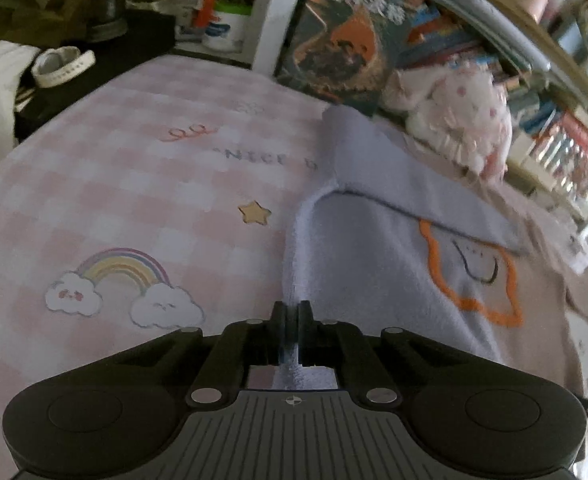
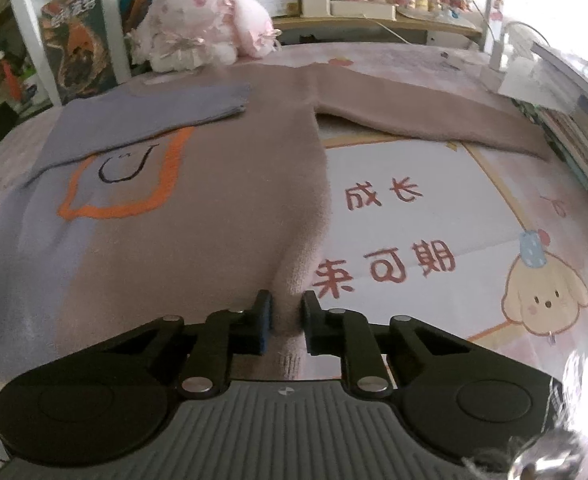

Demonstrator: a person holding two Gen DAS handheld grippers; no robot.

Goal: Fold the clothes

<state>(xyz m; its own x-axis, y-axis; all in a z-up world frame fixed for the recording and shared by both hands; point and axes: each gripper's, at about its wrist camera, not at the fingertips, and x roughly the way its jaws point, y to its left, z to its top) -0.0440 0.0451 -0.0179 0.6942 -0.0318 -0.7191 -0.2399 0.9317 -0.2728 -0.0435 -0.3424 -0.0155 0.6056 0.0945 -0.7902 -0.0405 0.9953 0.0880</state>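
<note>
Soft, fuzzy knit in two colours, lilac on one half and dusty pink-brown on the other, the sweater (image 2: 198, 184) lies flat, front up, on a bed sheet (image 1: 134, 184) printed with pink checks, a rainbow and a star. An orange outline with a small smiling face (image 2: 126, 176) sits across the chest. The lilac sleeve (image 2: 150, 116) is already folded in over the body, its cuff reaching toward the middle, while the pink-brown sleeve (image 2: 426, 120) stretches straight out across the sheet, so by my reading one side fold is done and the other side and the lengthwise folds are left. The left gripper (image 1: 293, 322) is clamped tight on the lilac edge of the hem, with cloth showing between its closed pads. The right gripper (image 2: 286, 320) has its jaws drawn in around the pink-brown hem corner; a fold of the knit sits between them and seems pinched, though a narrow gap shows on one side. With both bottom corners taken, the likely step is lifting the hem toward the collar. Beyond the sweater, a pink plush toy (image 2: 202, 20) rests by the collar against shelves of books (image 1: 446, 40). A cartoon puppy (image 2: 546, 300) and red characters are printed on the sheet beside the right gripper.
</note>
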